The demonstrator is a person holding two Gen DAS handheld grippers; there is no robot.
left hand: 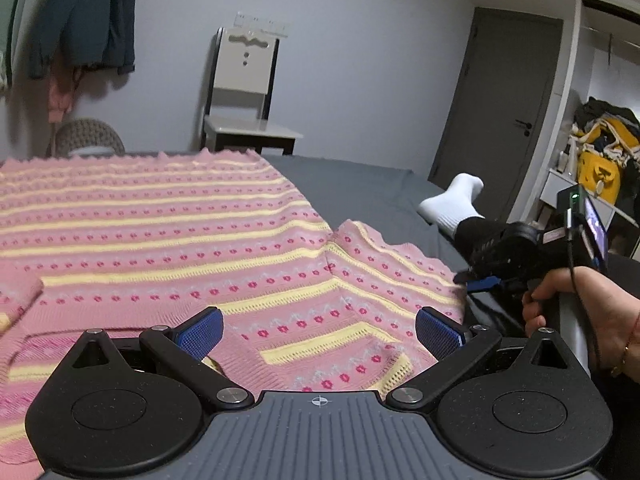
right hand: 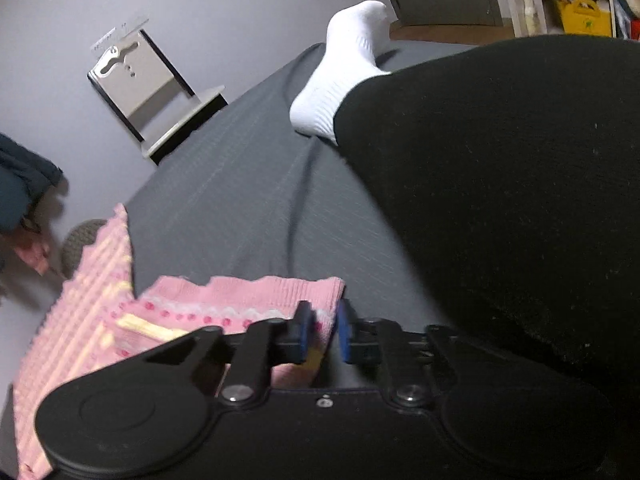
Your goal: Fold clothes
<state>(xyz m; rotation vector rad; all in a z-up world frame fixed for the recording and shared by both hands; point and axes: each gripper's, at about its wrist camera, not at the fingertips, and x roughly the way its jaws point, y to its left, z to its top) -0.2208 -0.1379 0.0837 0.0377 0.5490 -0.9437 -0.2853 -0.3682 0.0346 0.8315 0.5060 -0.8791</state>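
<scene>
Your left gripper [left hand: 319,330] stands wide apart, its blue pads [left hand: 202,332] spread over the neckline end of the pink striped sweater [left hand: 160,236]. Nothing lies between them; whether the pads touch the knit cannot be told.

Your right gripper [right hand: 323,336] is nearly closed, and the blue pads [right hand: 305,326] pinch the end of the sweater's sleeve [right hand: 256,300] by its ribbed cuff. In the left wrist view the same gripper sits at the sleeve's outer end, held in your right hand [left hand: 576,312].

The sweater lies spread flat on the grey bed sheet [left hand: 352,184], with its scalloped hem at the far side. The gripped sleeve angles out toward your right. At the left edge of the left wrist view, a pink knit fold [left hand: 16,300] lies over the body.

Your leg in dark trousers [right hand: 500,184], with a white sock [right hand: 344,72], rests on the sheet just right of the sleeve.

Containers: open shelving [left hand: 560,184] by the door [left hand: 492,120] holds a yellow bag [left hand: 598,164] with dark items heaped above it; further contents cannot be told.

A chair [left hand: 244,92] stands against the far wall. A dark jacket [left hand: 84,16] hangs at upper left.
</scene>
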